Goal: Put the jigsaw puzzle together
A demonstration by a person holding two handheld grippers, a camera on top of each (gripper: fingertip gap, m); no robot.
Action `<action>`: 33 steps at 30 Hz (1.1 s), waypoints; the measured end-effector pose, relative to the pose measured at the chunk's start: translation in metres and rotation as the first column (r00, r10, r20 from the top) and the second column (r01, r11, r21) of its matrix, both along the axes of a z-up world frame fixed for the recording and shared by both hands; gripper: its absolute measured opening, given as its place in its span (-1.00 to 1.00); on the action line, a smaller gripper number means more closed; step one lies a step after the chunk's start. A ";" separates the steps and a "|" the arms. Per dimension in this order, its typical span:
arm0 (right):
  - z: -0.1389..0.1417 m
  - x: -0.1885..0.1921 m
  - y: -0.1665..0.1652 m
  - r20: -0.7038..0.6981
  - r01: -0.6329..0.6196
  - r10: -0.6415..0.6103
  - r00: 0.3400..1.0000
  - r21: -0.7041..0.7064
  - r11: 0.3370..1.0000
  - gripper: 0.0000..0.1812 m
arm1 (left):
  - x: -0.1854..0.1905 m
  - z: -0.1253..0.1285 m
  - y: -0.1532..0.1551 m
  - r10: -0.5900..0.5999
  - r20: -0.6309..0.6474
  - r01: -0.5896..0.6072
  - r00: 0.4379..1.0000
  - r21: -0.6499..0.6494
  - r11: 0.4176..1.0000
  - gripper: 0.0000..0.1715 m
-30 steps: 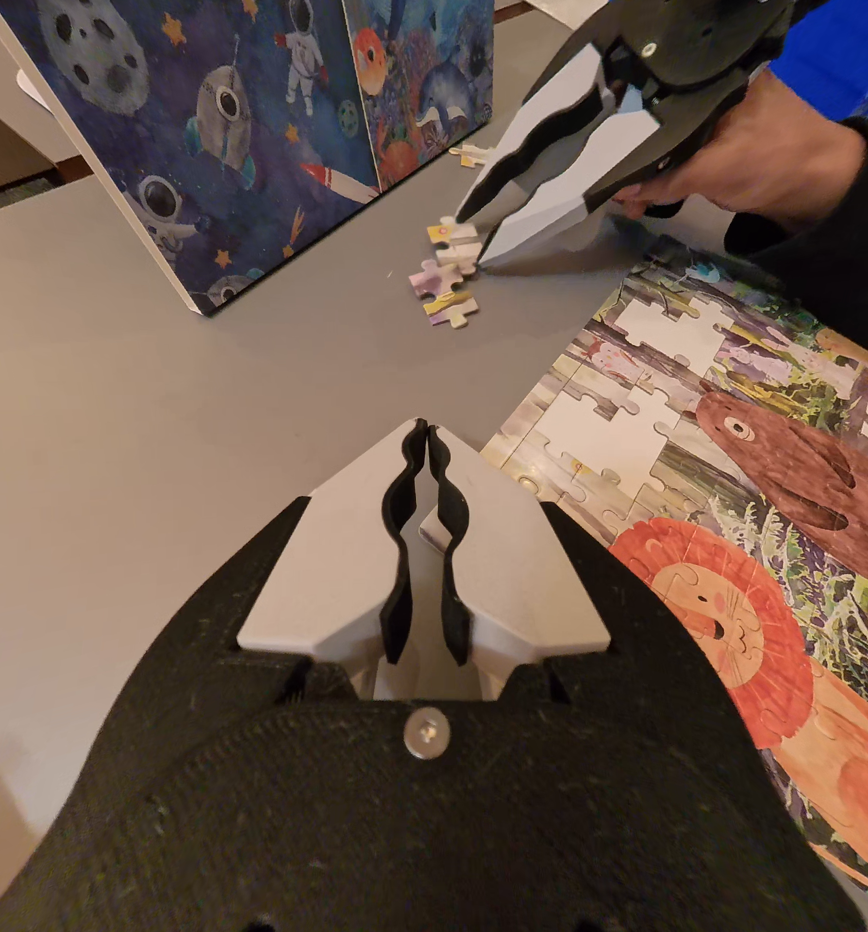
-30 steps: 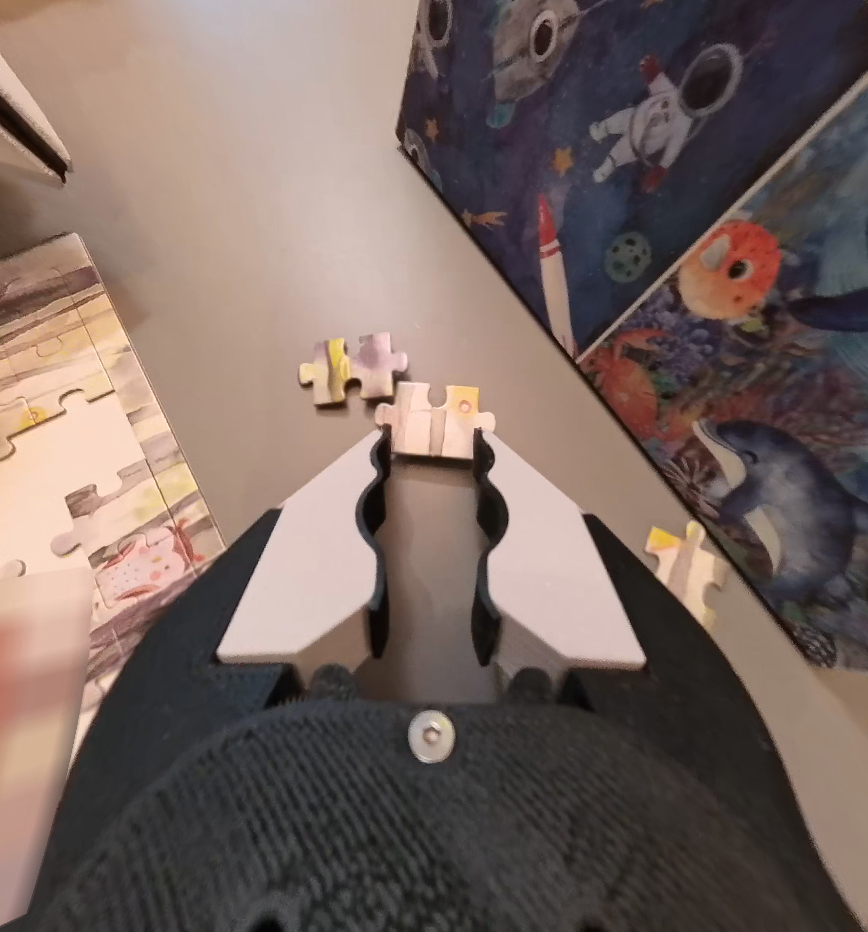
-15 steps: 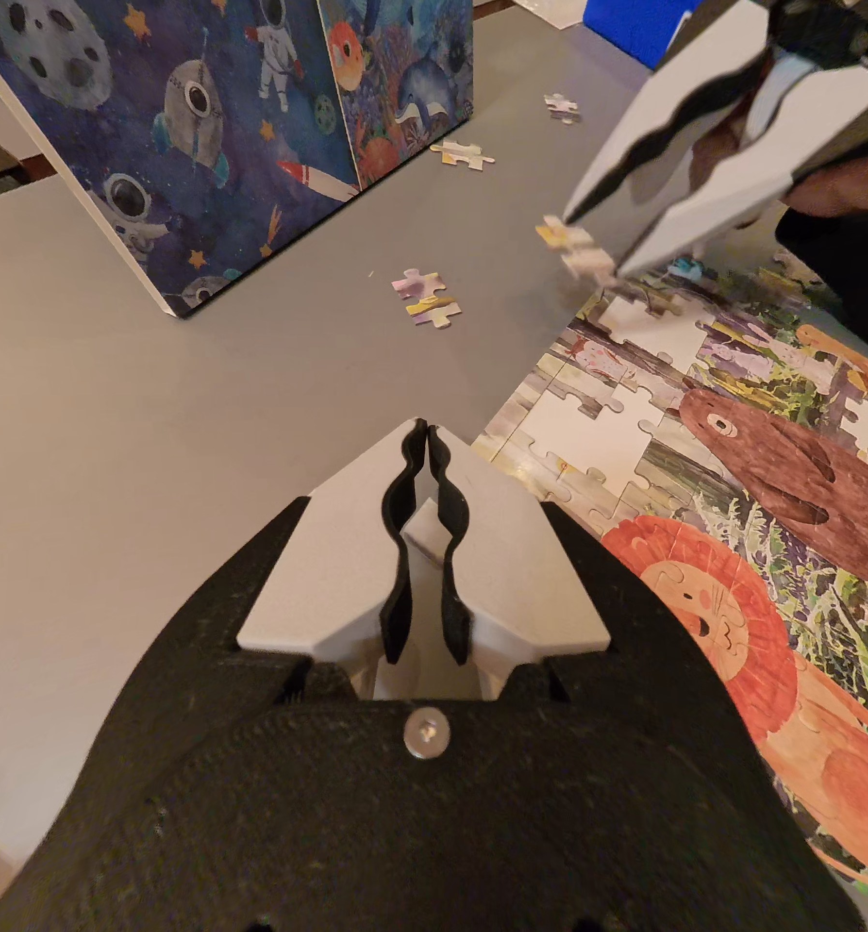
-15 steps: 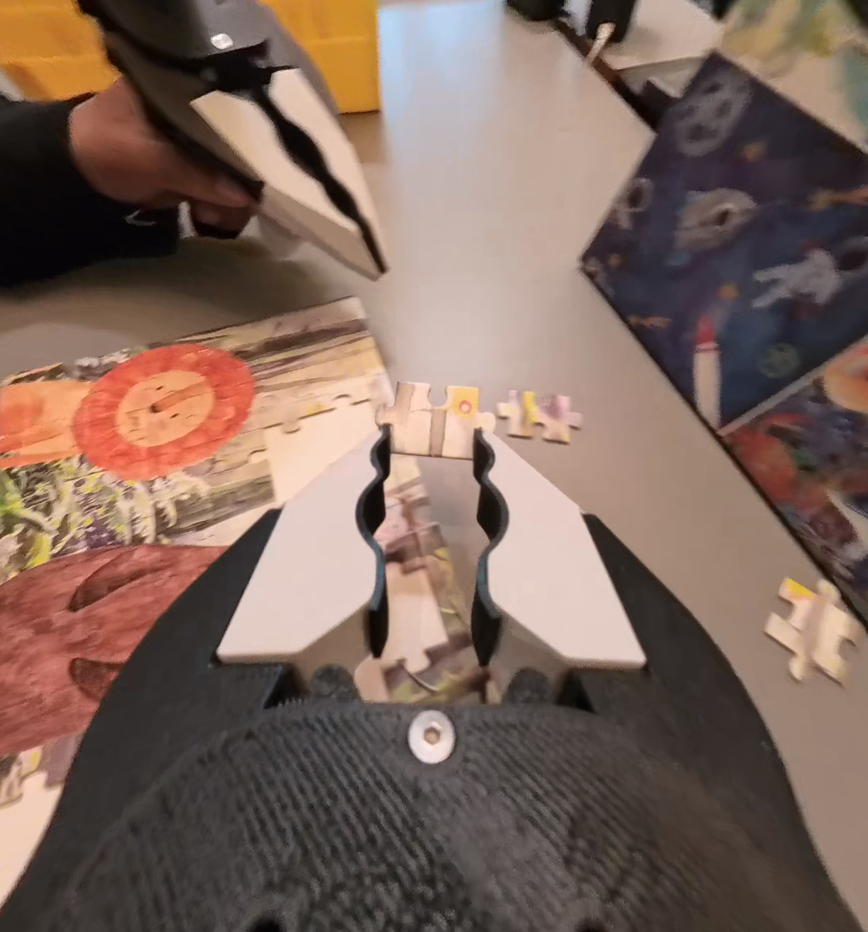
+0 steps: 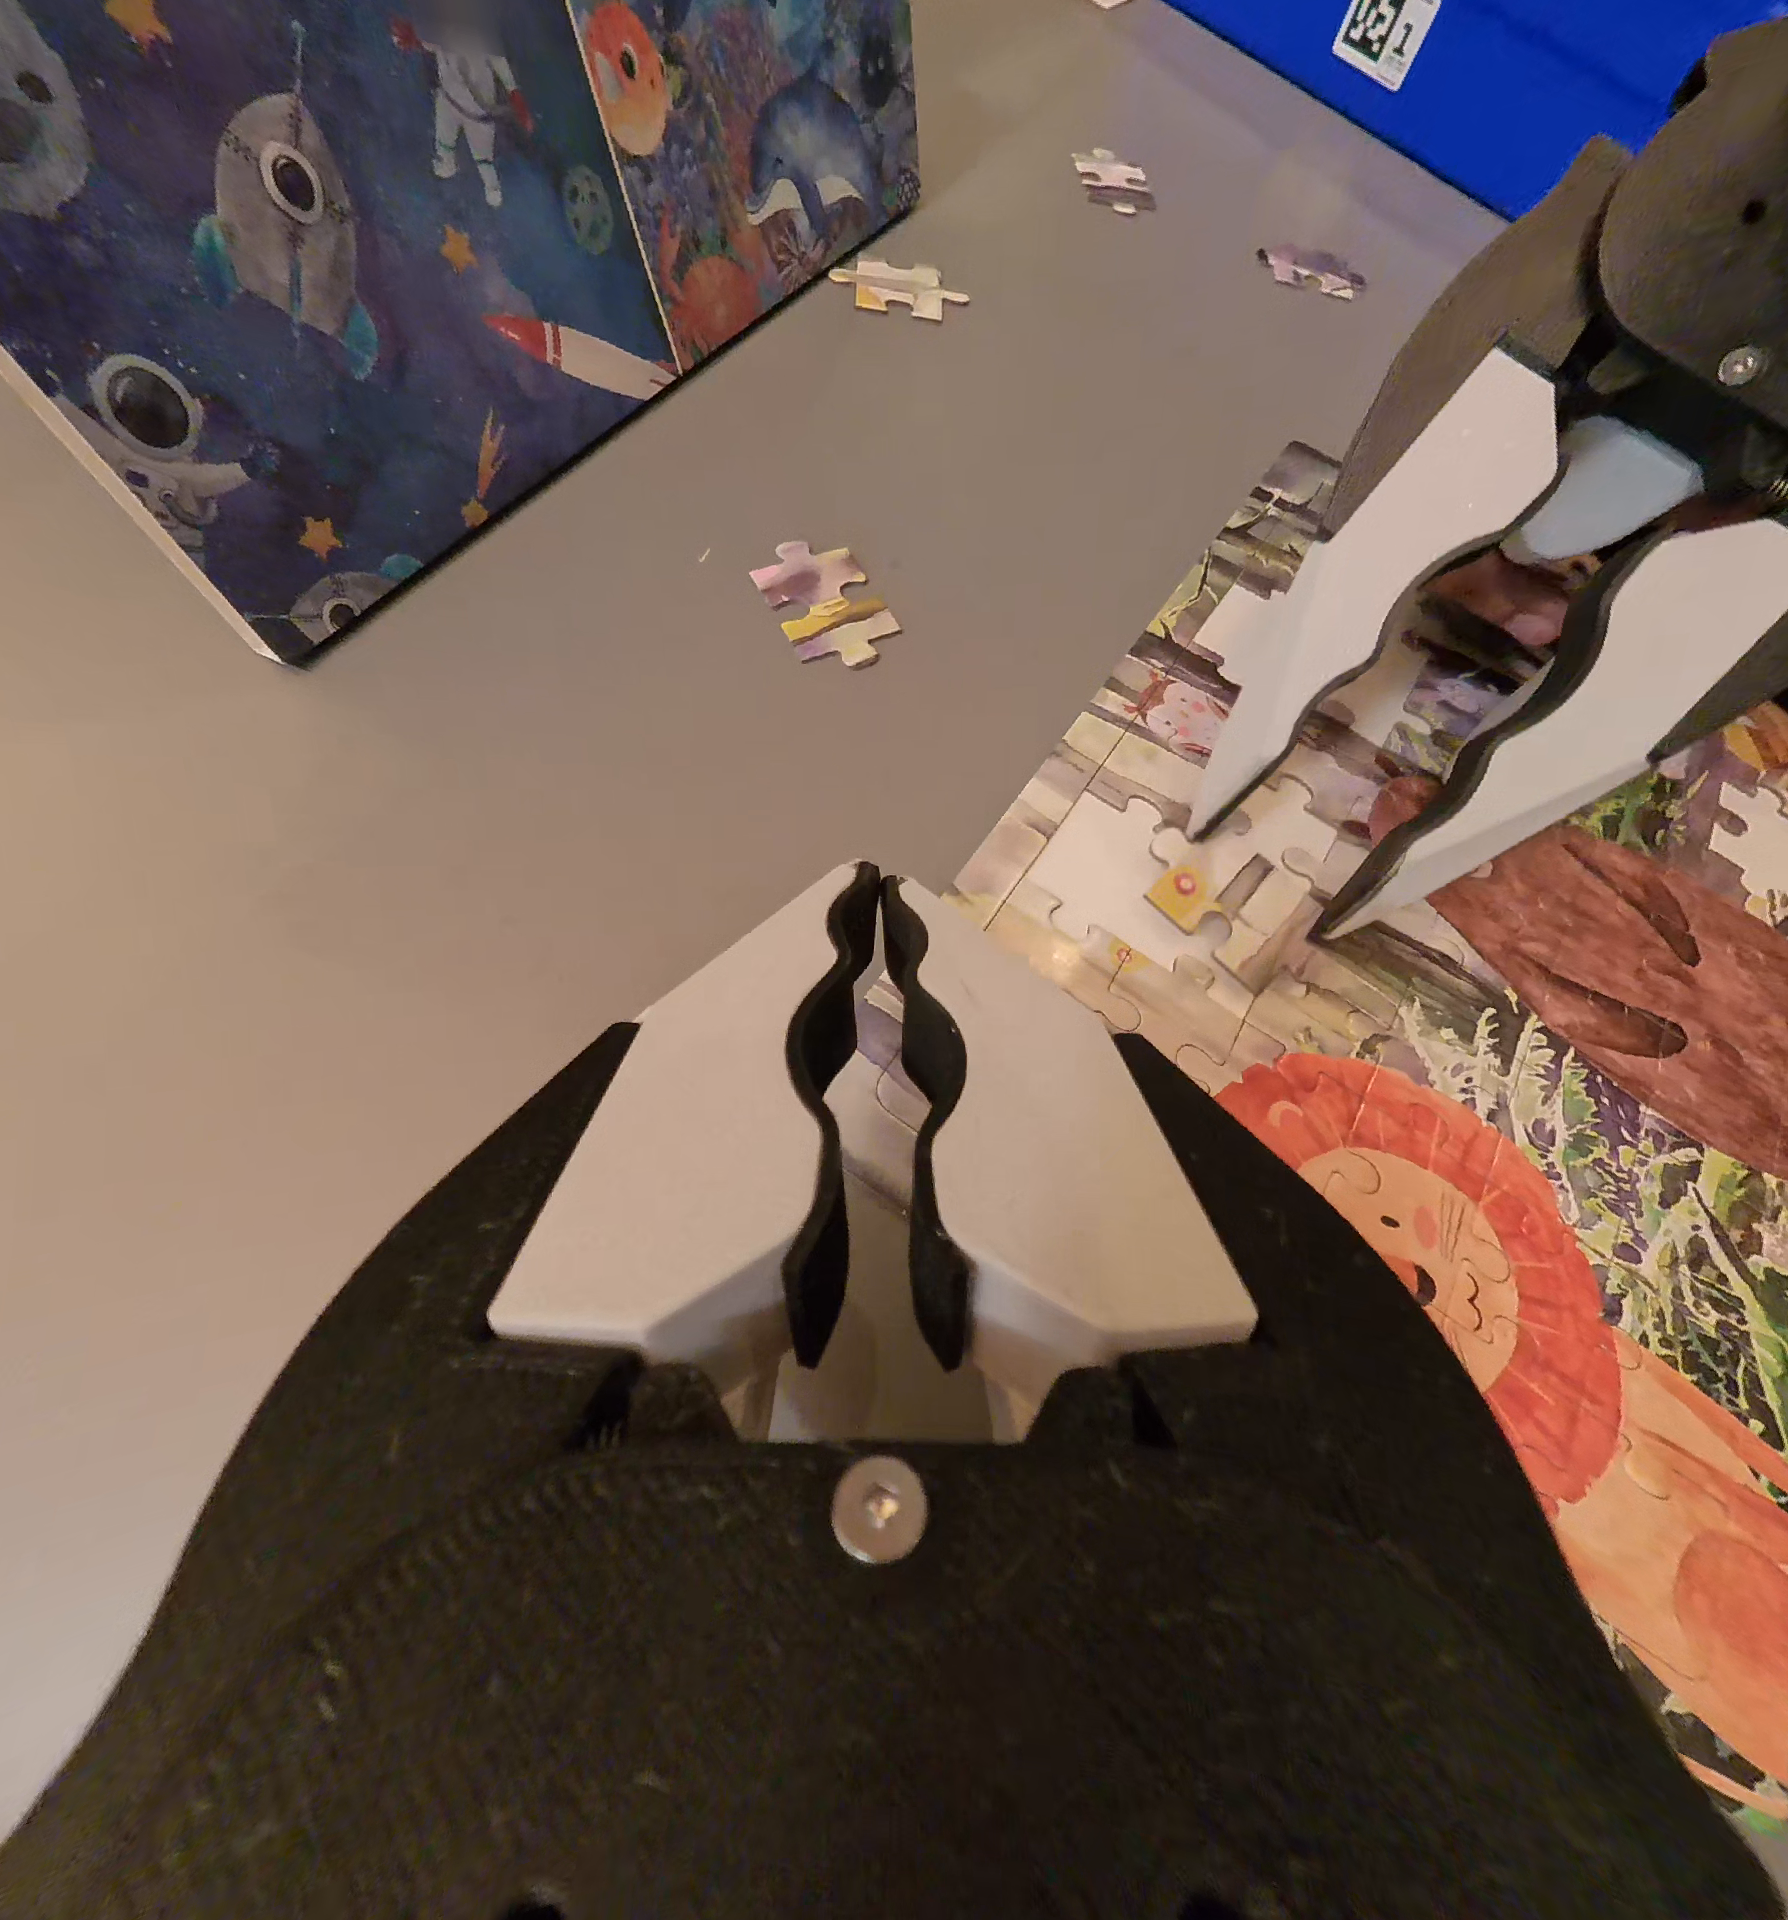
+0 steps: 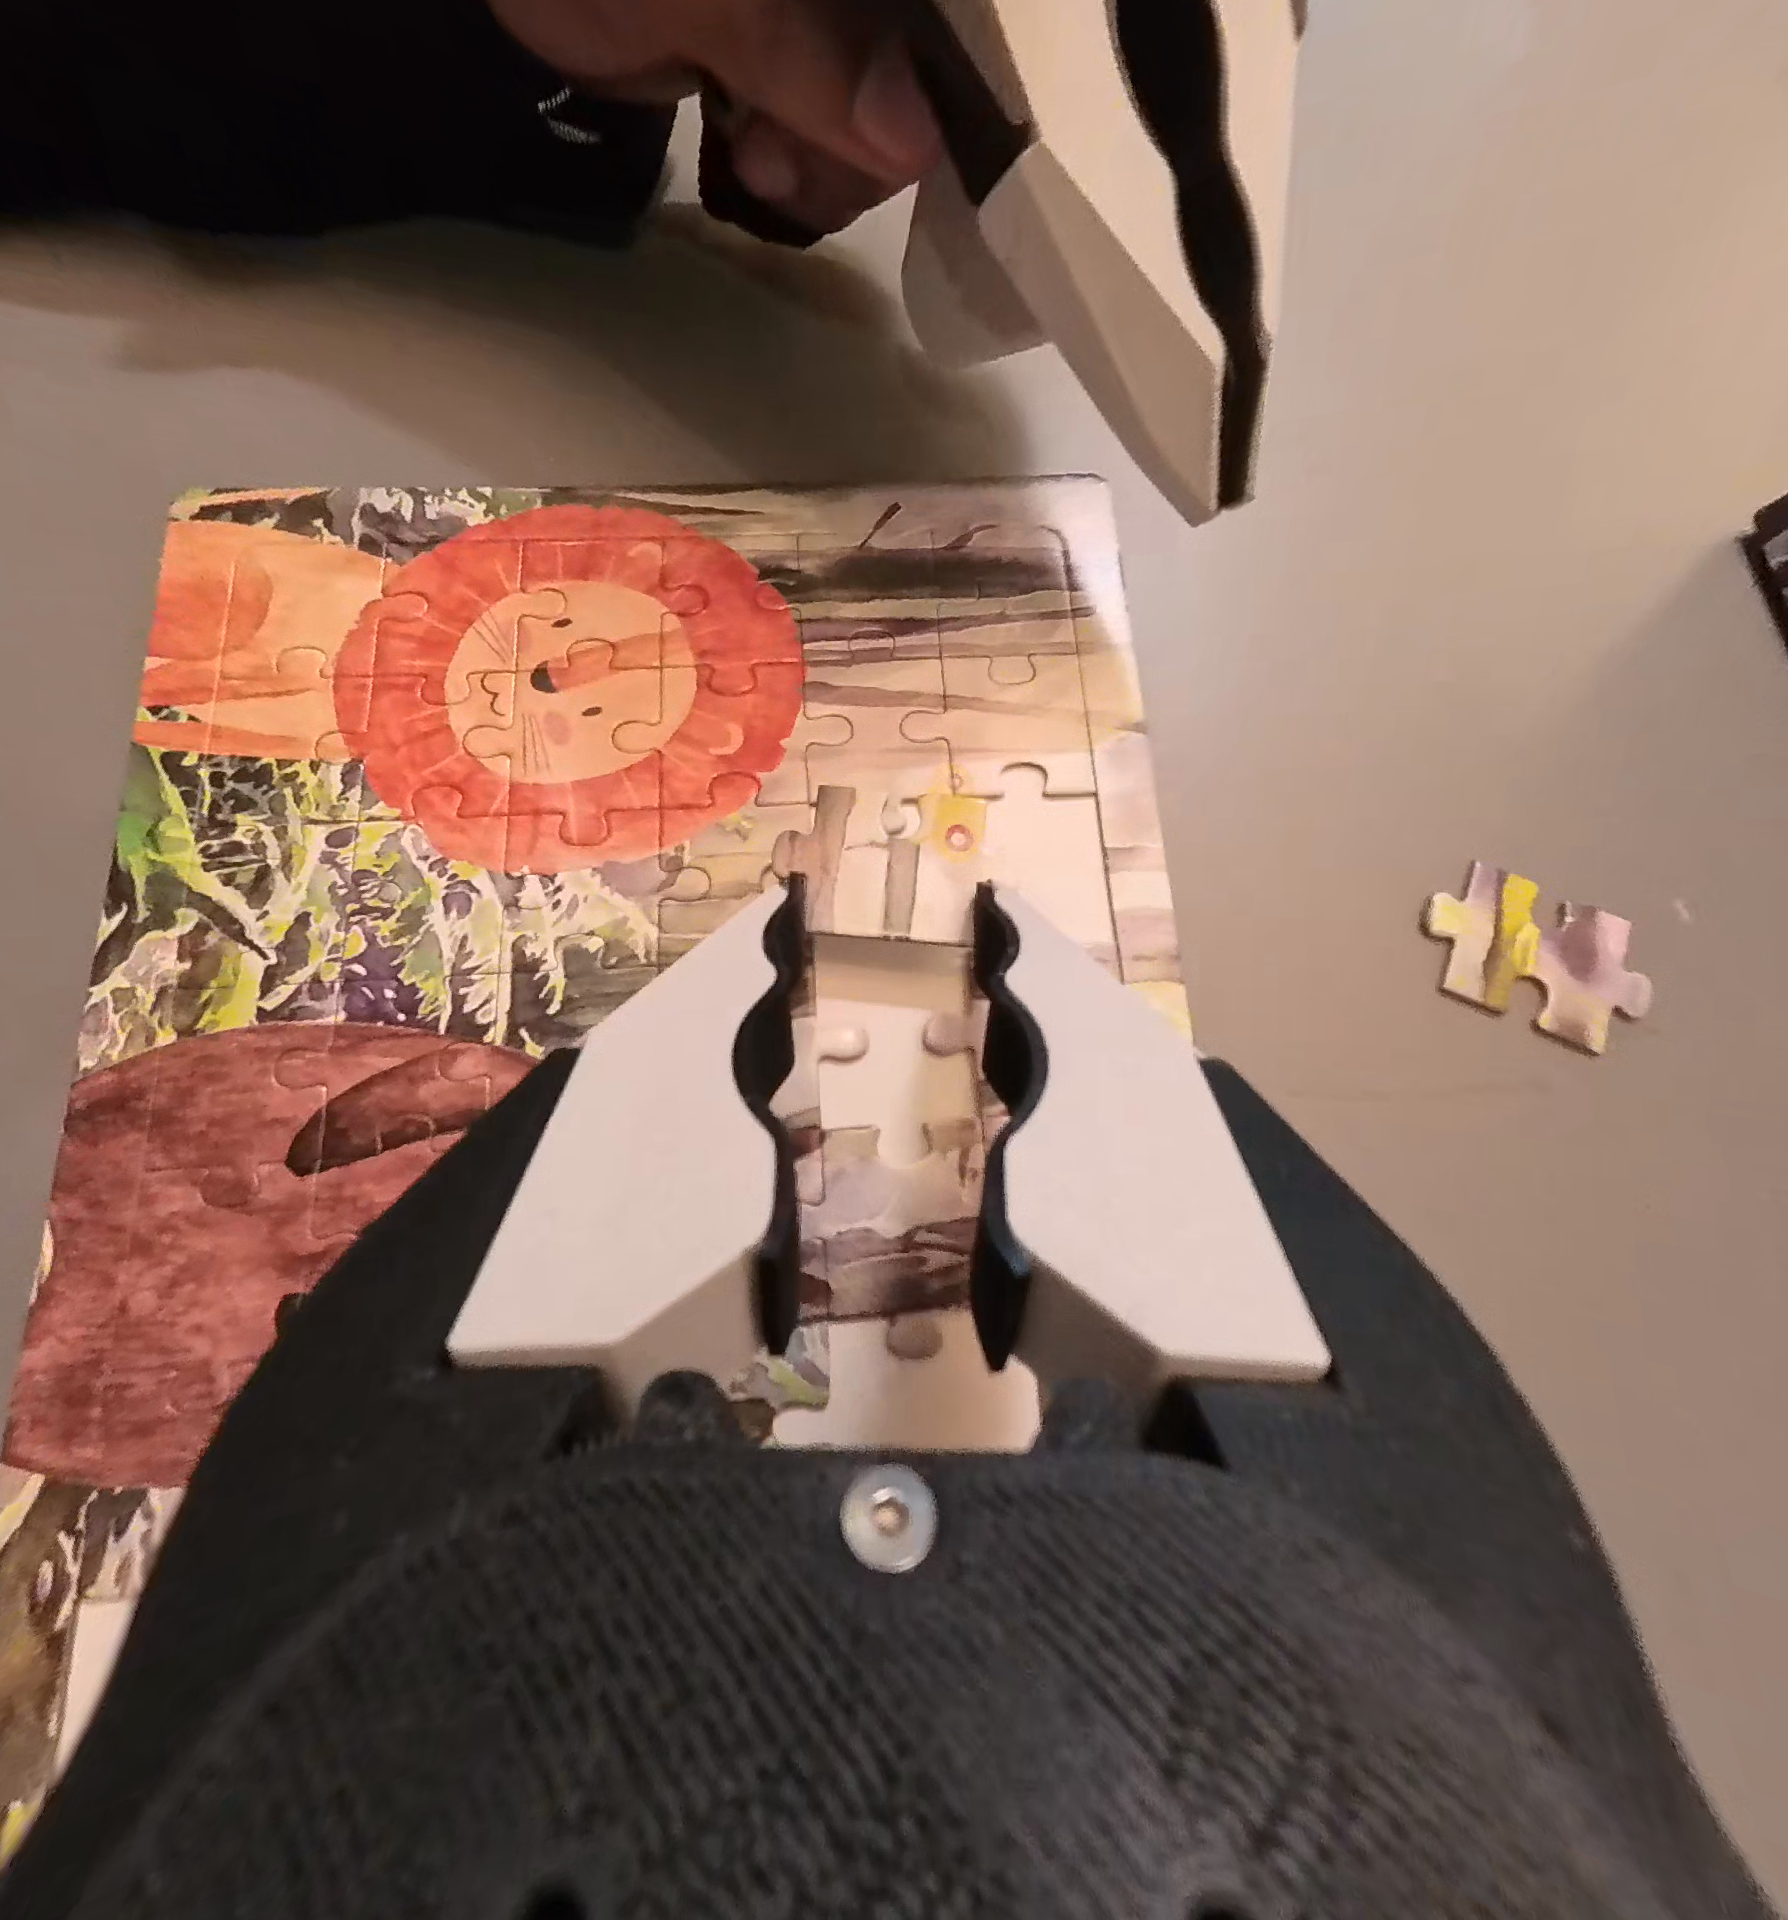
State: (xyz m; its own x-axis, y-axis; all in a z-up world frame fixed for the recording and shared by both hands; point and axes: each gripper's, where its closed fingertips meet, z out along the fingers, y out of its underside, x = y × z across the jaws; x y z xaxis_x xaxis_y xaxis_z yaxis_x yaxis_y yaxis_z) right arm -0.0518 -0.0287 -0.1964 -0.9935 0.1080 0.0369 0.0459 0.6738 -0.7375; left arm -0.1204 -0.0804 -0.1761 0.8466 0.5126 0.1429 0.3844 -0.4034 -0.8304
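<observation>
The animal jigsaw puzzle point(image 5: 1648, 1091) lies flat on the grey table, with a lion and a brown animal on it; it also shows in the right wrist view point(image 6: 246, 935). My right gripper point(image 6: 888, 885) is shut on two joined pieces with a yellow spot point(image 6: 957, 831) and holds them down on a pale gap near the puzzle's edge. The left wrist view shows the right gripper point(image 5: 1262, 881) and those pieces point(image 5: 1186, 888). My left gripper point(image 5: 872, 878) is shut and empty, hovering at the puzzle's corner; it also shows in the right wrist view point(image 6: 1222, 499).
A loose purple and yellow pair of pieces point(image 5: 828, 608) lies on the table beside the puzzle point(image 6: 1534, 956). Other loose pieces point(image 5: 900, 286) point(image 5: 1113, 179) point(image 5: 1311, 270) lie farther back. A space-and-sea picture box point(image 5: 277, 260) stands at the back left, a blue bin point(image 5: 1492, 94) at the back right. One gripper's finger ends stand about 9 centimeters off the other's.
My right gripper lifted the joined pieces from the table near the box, carried them over and lowered them onto the puzzle. My left gripper stayed shut and barely moved.
</observation>
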 end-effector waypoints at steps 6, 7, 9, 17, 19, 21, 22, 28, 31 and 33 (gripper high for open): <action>-0.008 0.000 0.001 -0.017 -0.030 0.031 0.999 0.044 0.999 -0.66 | 0.000 -0.001 0.000 -0.001 0.009 0.001 1.000 0.005 1.000 -1.00; -0.008 0.000 0.001 -0.015 -0.036 0.037 0.999 0.044 0.998 -0.66 | 0.000 -0.001 0.000 -0.001 0.009 0.001 1.000 0.006 1.000 -1.00; -0.008 0.000 0.001 -0.014 -0.043 0.043 0.999 0.042 0.998 -0.66 | 0.000 -0.001 0.000 -0.002 0.008 0.002 1.000 0.005 1.000 -1.00; -0.006 -0.002 0.005 -0.018 -0.040 0.041 0.999 0.044 0.998 -0.66 | 0.001 -0.001 0.001 -0.004 0.007 0.004 1.000 0.004 1.000 -1.00; -0.003 -0.006 0.010 -0.024 -0.020 0.021 1.000 0.035 0.999 -0.66 | 0.001 0.000 0.001 -0.004 0.006 0.004 1.000 0.005 1.000 -1.00; 0.002 -0.010 0.015 -0.024 0.004 -0.004 1.000 0.014 1.000 -0.66 | 0.001 0.000 0.001 -0.004 0.004 0.004 1.000 0.004 1.000 -1.00; 0.004 -0.012 0.017 -0.025 0.020 -0.019 0.999 0.004 1.000 -0.65 | 0.001 0.000 0.001 -0.004 0.004 0.004 1.000 0.003 1.000 -1.00; 0.014 -0.030 0.037 -0.060 0.107 -0.107 0.992 -0.008 0.994 -0.66 | 0.002 0.000 0.002 -0.009 0.000 0.009 1.000 -0.003 1.000 -1.00; 0.020 -0.040 0.051 -0.070 0.153 -0.155 0.985 -0.027 0.988 -0.66 | 0.003 0.001 0.003 -0.014 -0.002 0.014 1.000 -0.001 1.000 -1.00; 0.029 -0.041 0.052 -0.046 0.158 -0.162 0.986 -0.080 0.984 -0.66 | 0.005 0.003 0.005 -0.027 0.003 0.027 1.000 0.015 1.000 -1.00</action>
